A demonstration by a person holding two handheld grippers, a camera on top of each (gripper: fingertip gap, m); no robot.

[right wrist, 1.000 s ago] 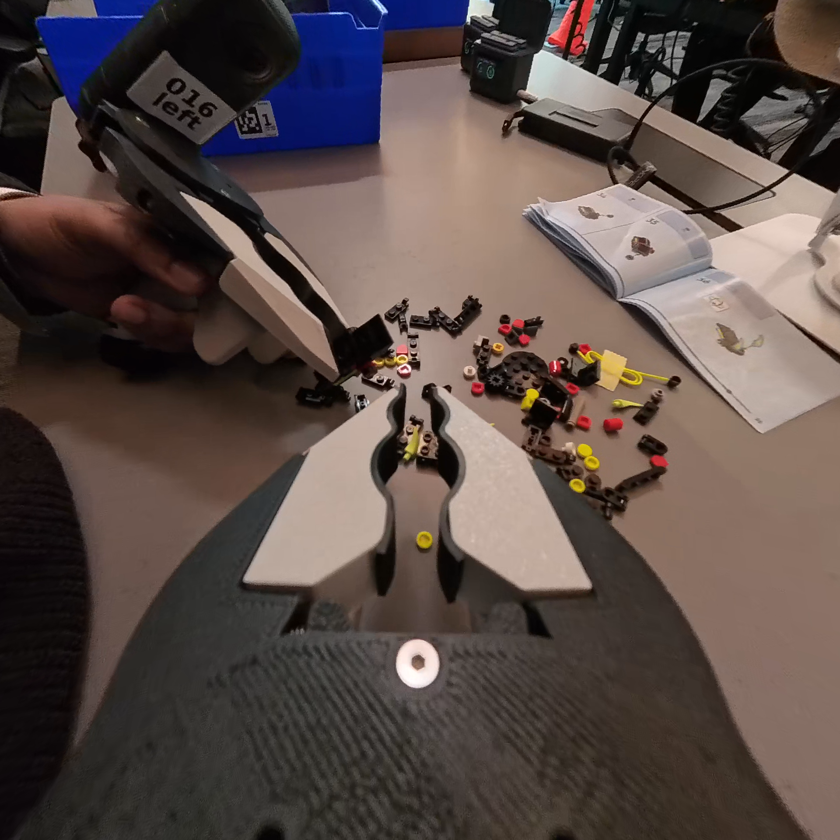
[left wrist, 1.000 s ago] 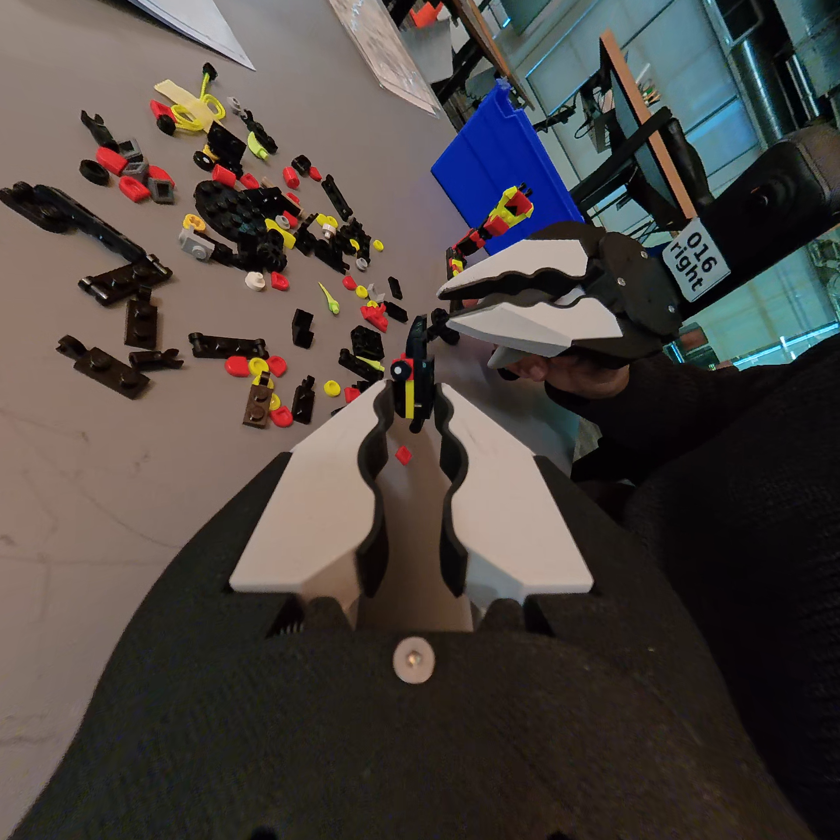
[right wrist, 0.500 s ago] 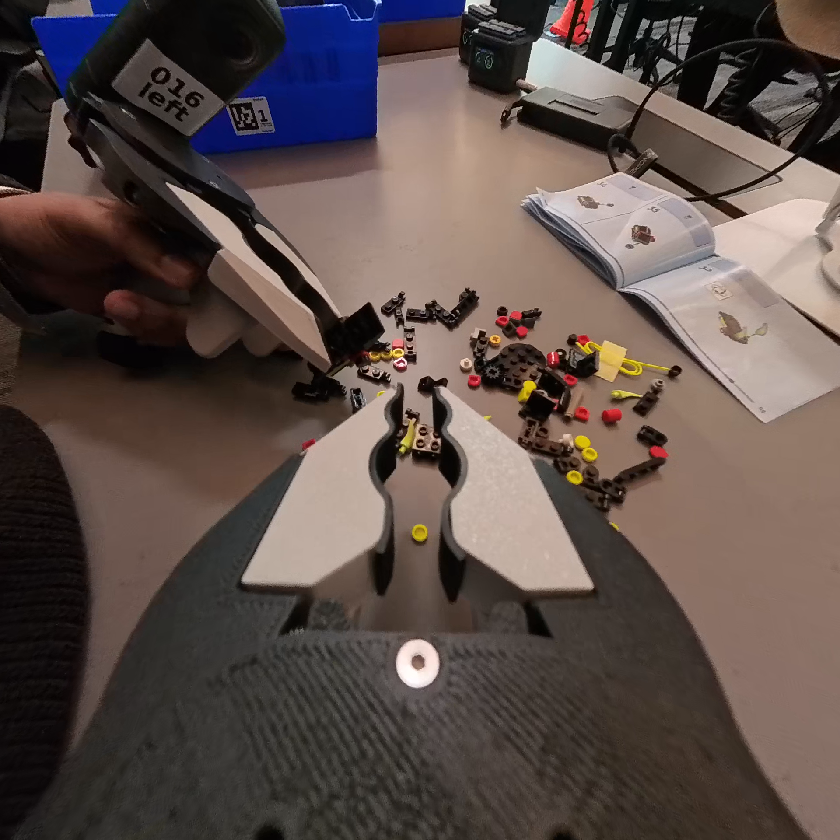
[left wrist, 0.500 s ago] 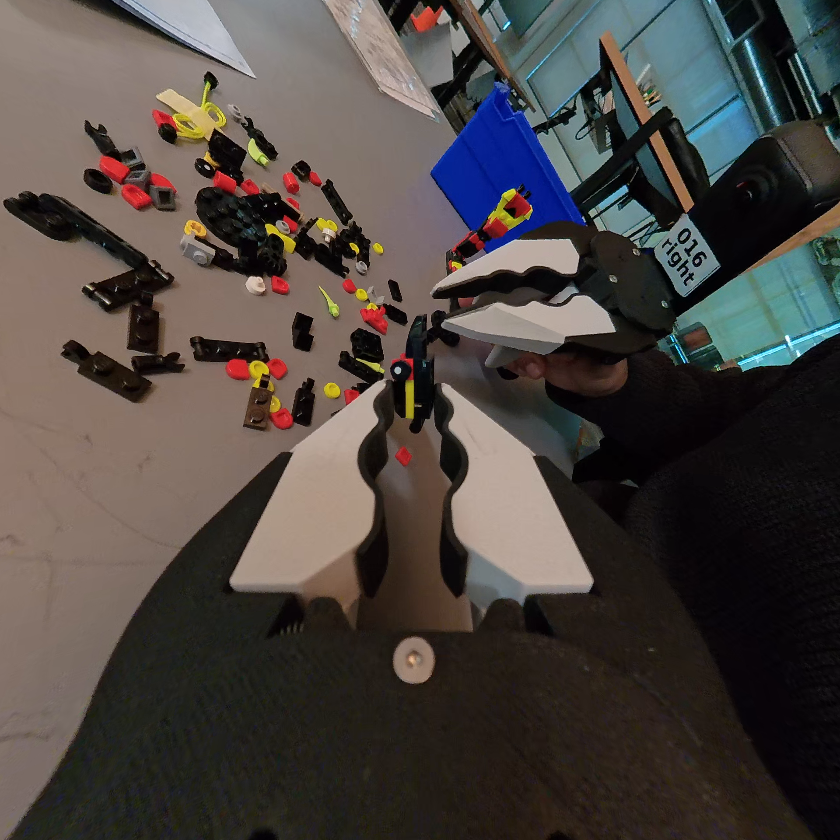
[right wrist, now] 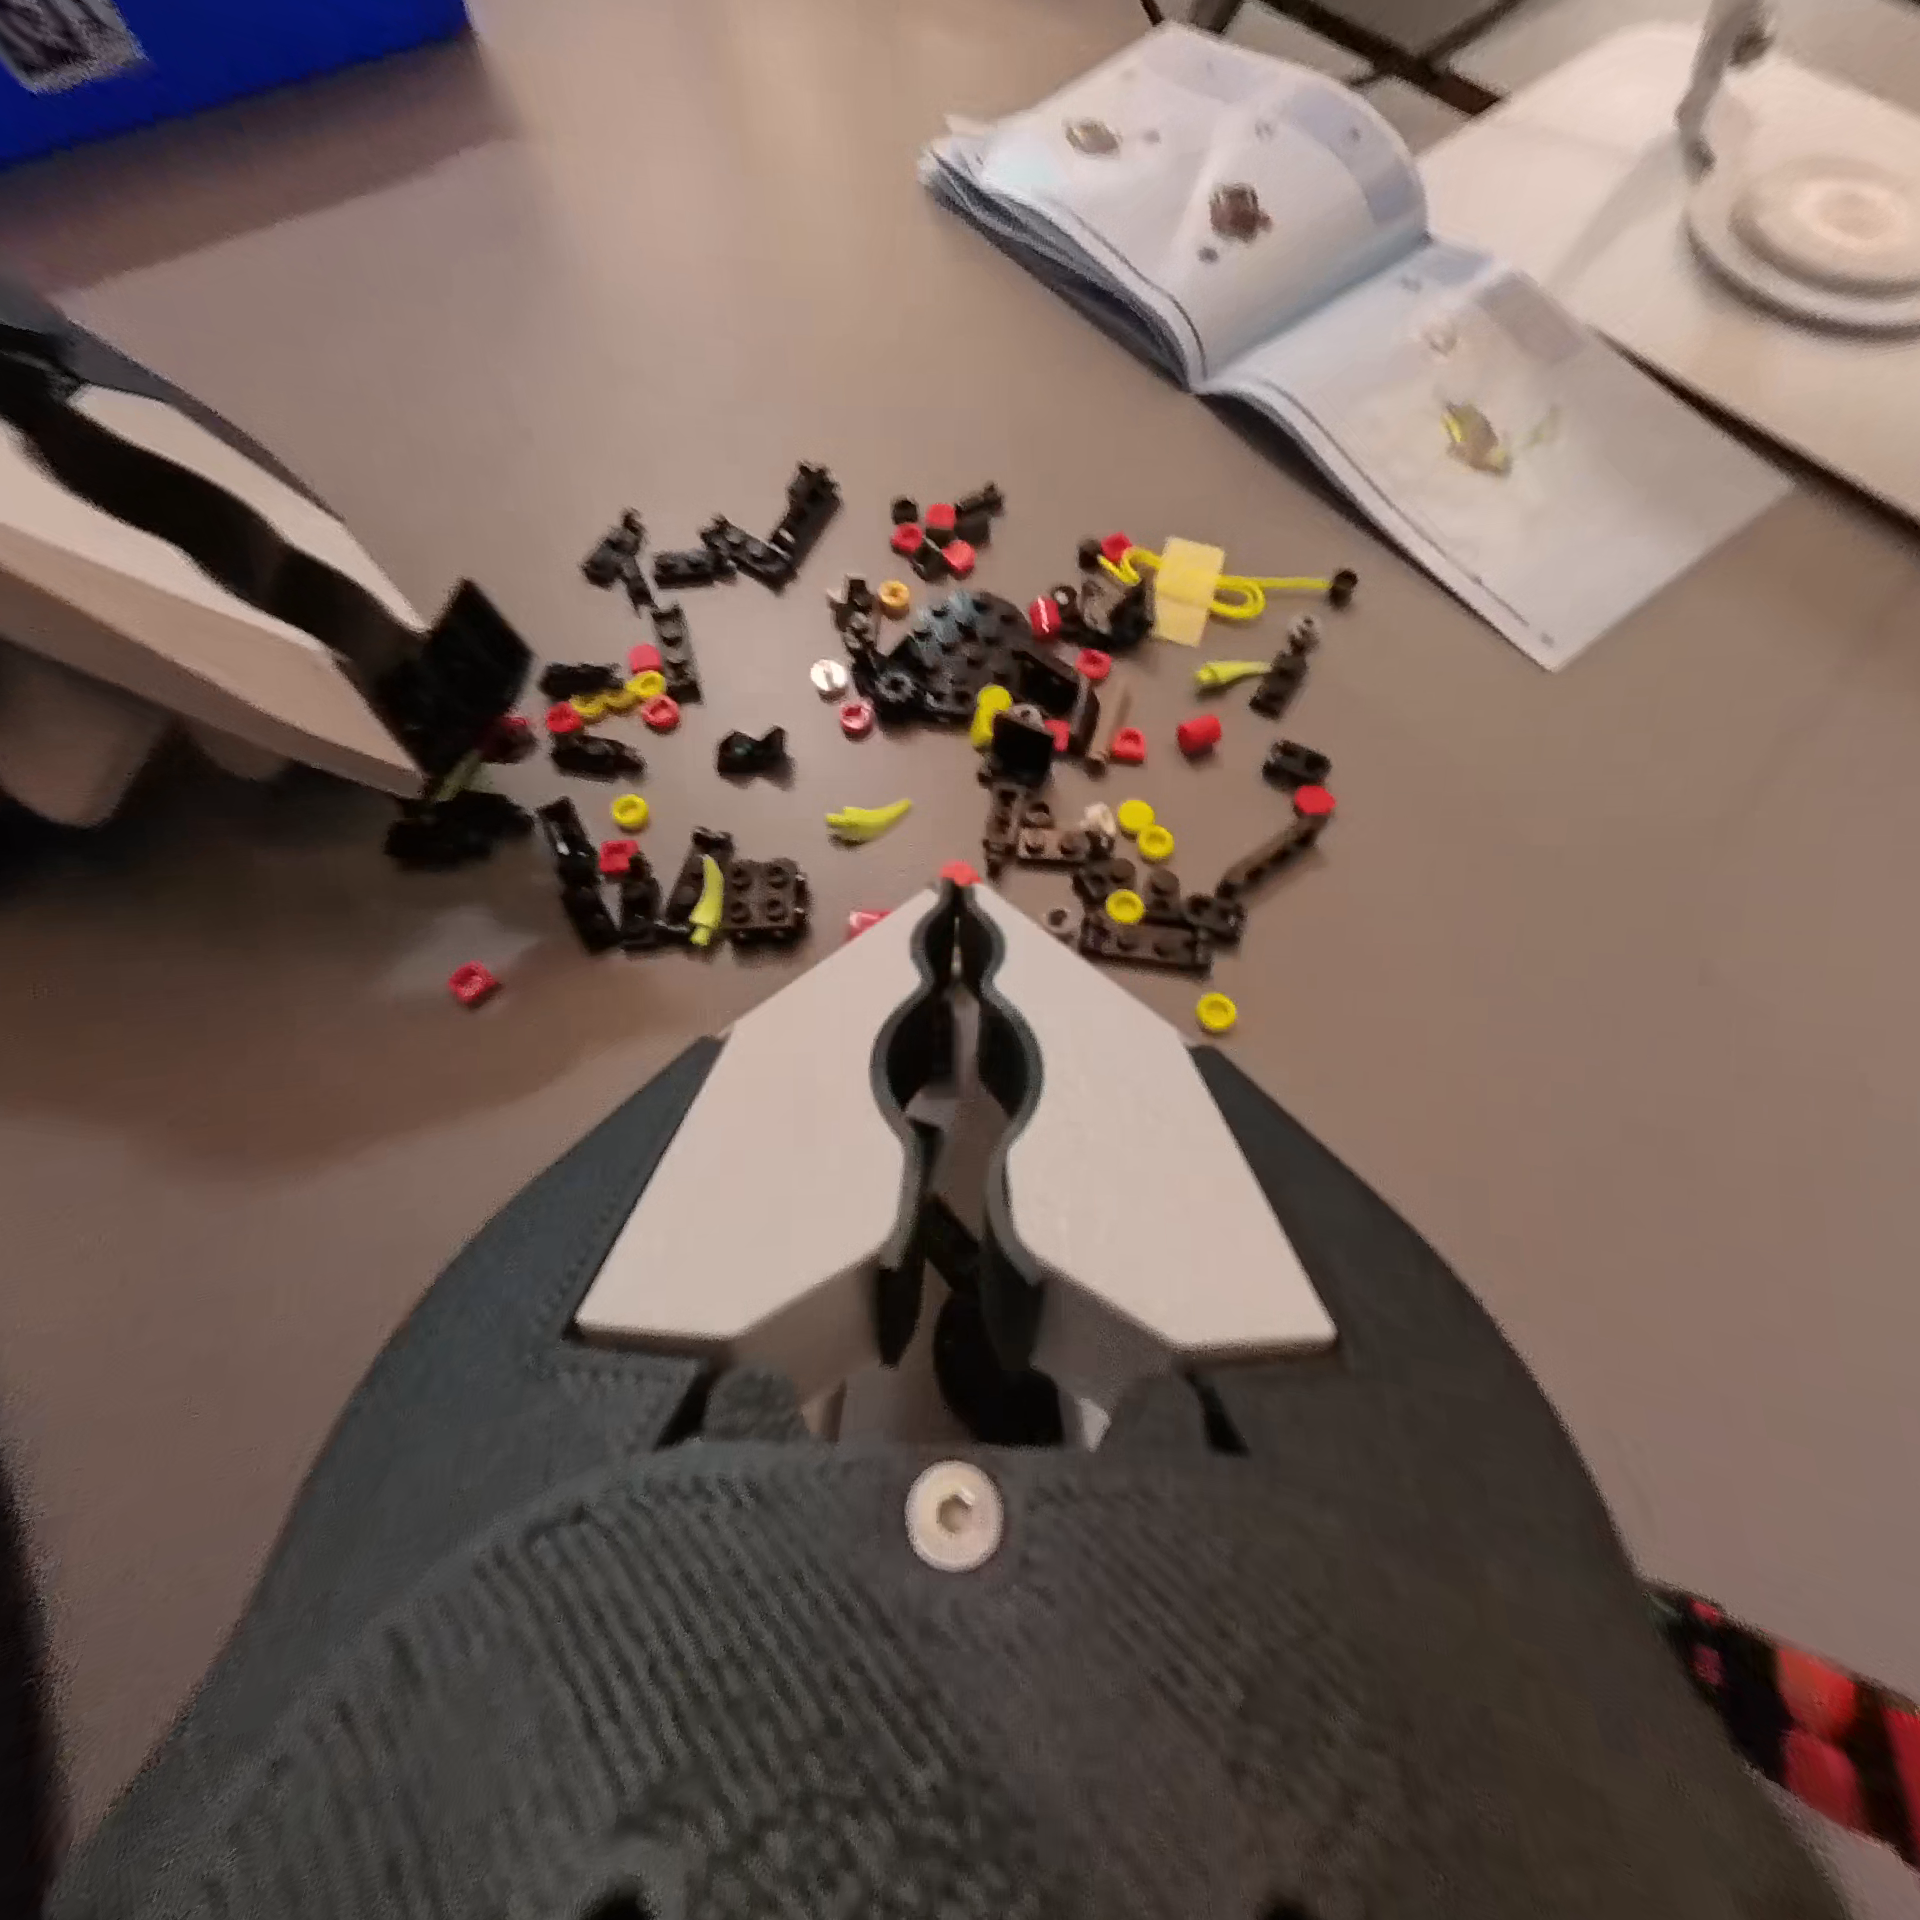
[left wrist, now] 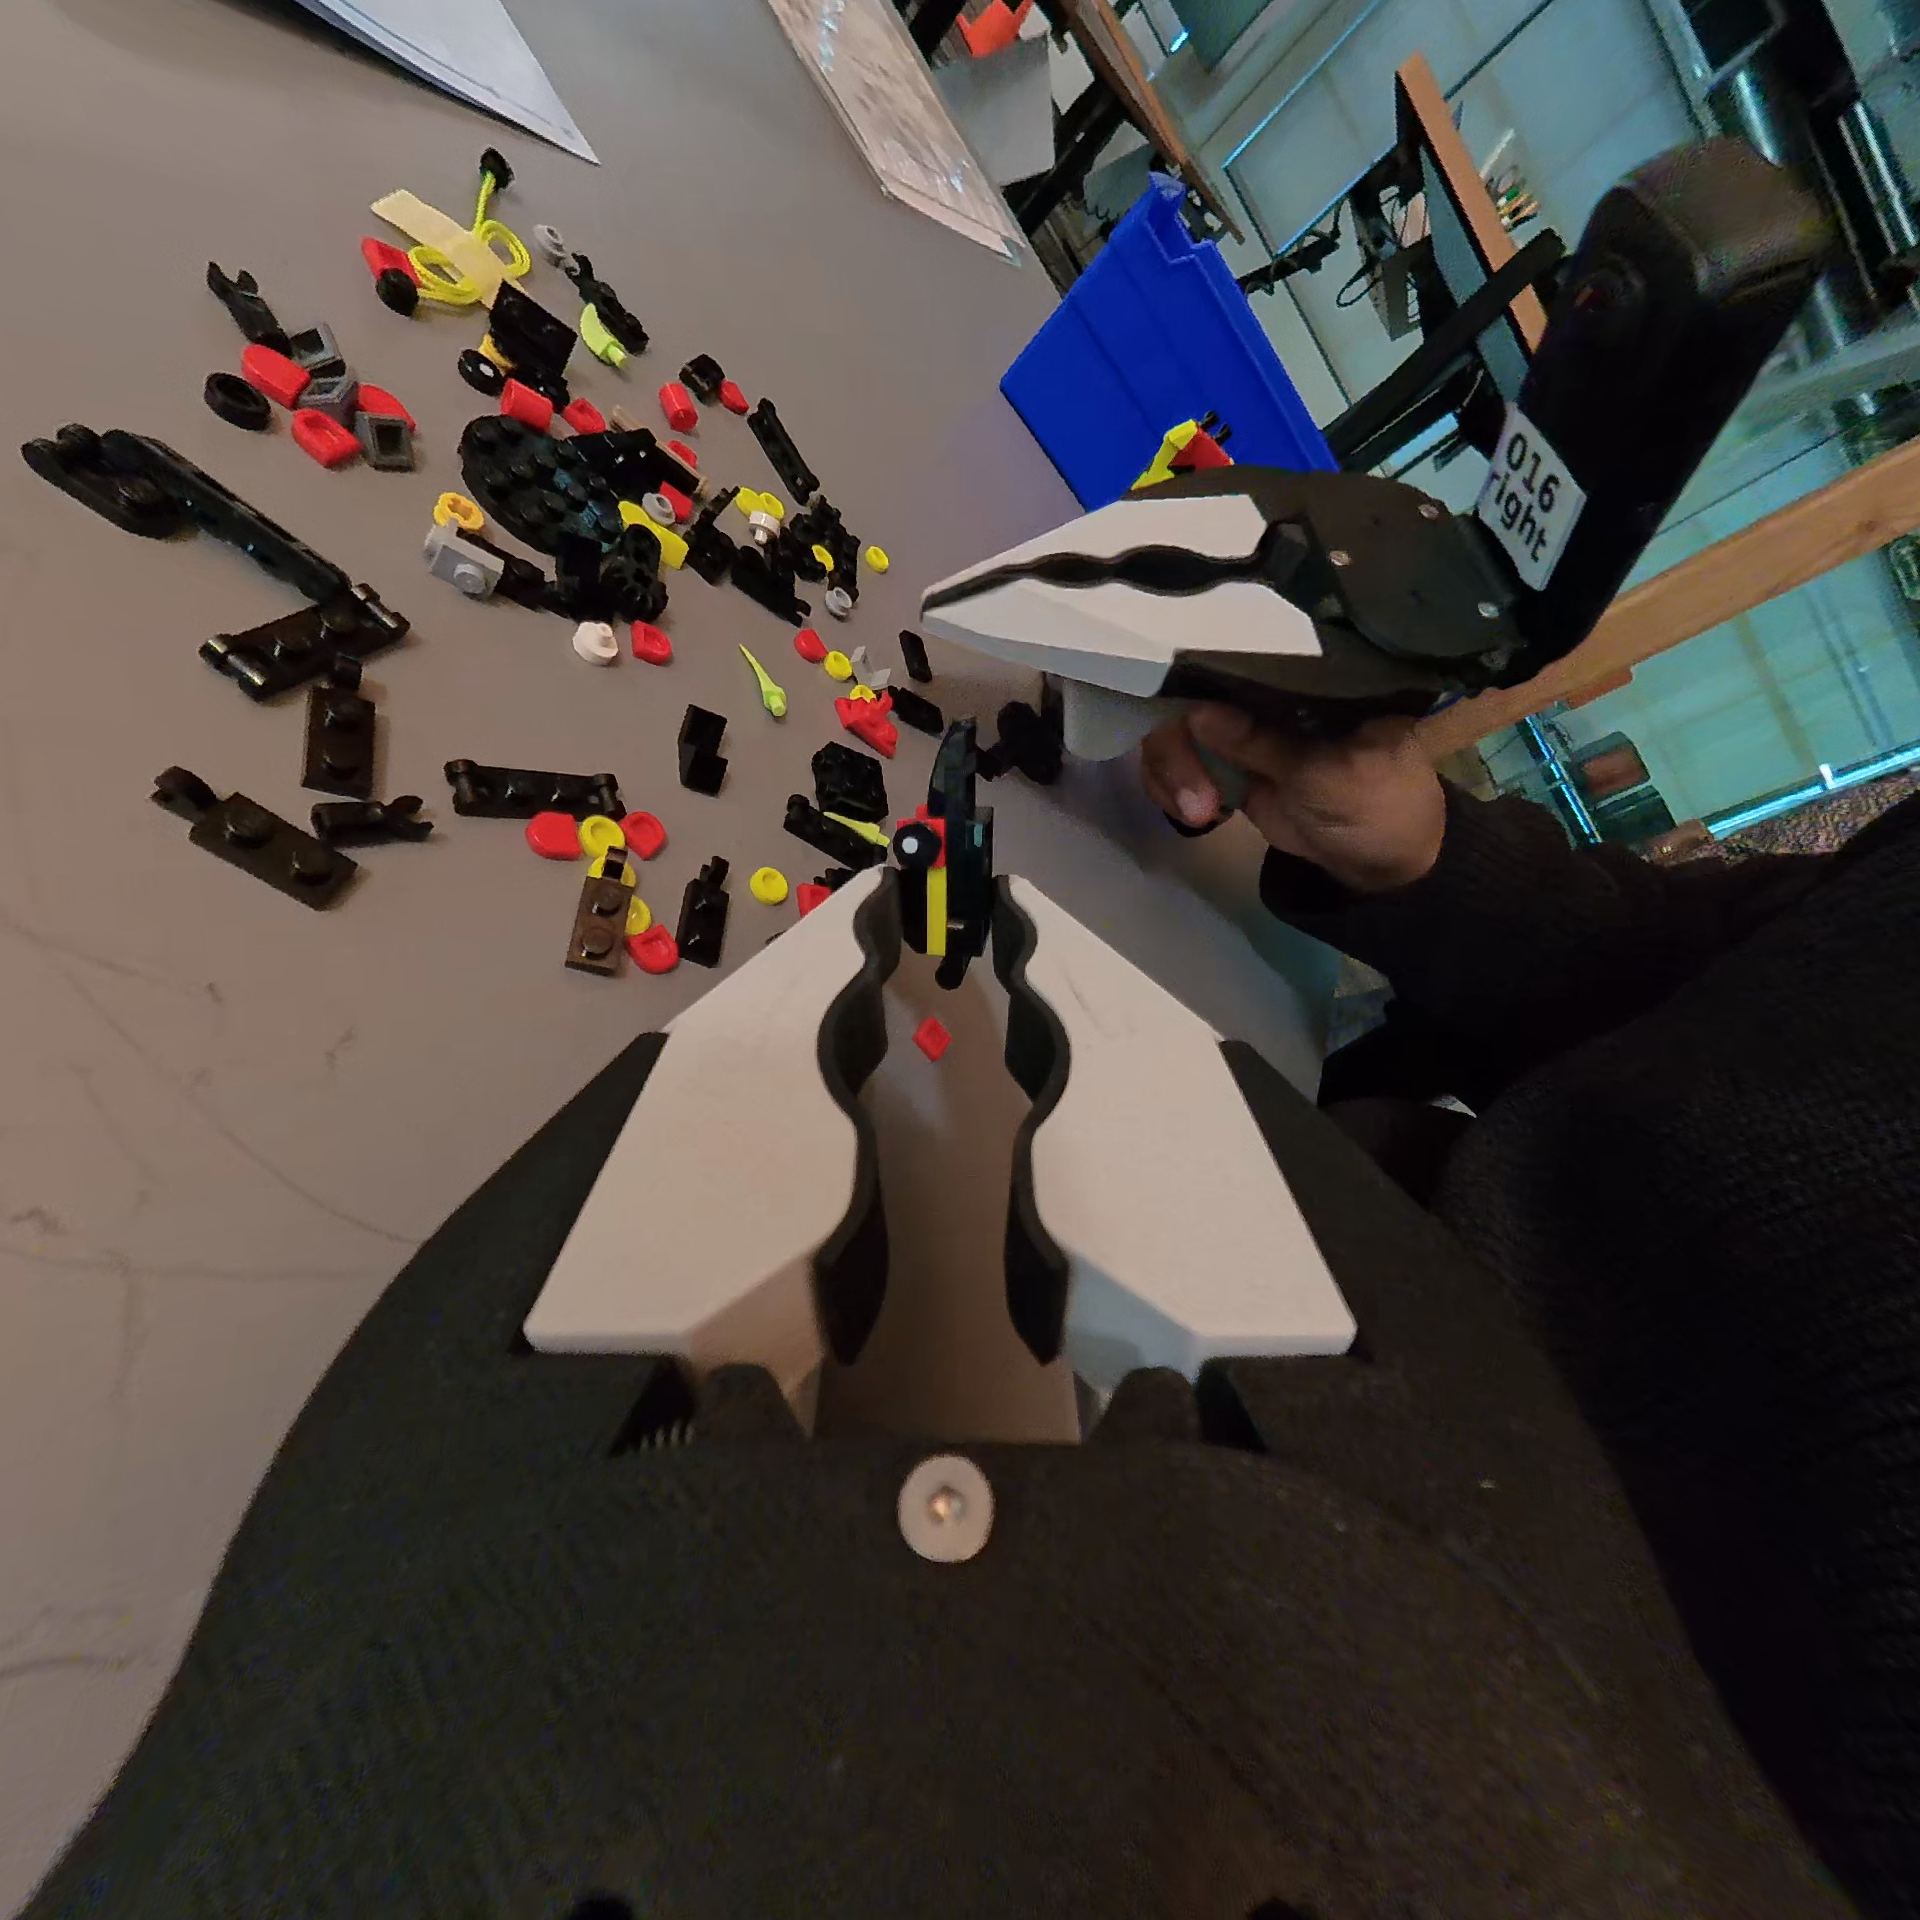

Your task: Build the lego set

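My left gripper [left wrist: 940, 894] is shut on a small black, yellow and red lego assembly [left wrist: 945, 862], held upright above the table. It also shows at the left of the right wrist view [right wrist: 436, 717], with the assembly [right wrist: 462, 665] at its tip. My right gripper [right wrist: 956, 899] has its jaws closed, hovering over the near edge of the loose pieces [right wrist: 935, 707]. A small red piece [right wrist: 958, 873] shows just at its tip; I cannot tell if it is held. In the left wrist view the right gripper [left wrist: 930, 615] sits above the pile [left wrist: 582, 540].
An open instruction booklet [right wrist: 1299, 239] lies beyond the pile. A blue bin [left wrist: 1153, 384] stands at the table's far side. A white dish [right wrist: 1829, 229] is at the back right. A red and black built part [right wrist: 1808, 1714] lies near my right gripper's body. My right fingertips sit around 10 cm from my left ones. The white dish [right wrist: 1829, 229] is about 35 cm from my right fingertips.
My right gripper has shut its jaws and moved forward and up over the pile, tilting down. My left gripper has stayed put, still holding the assembly.
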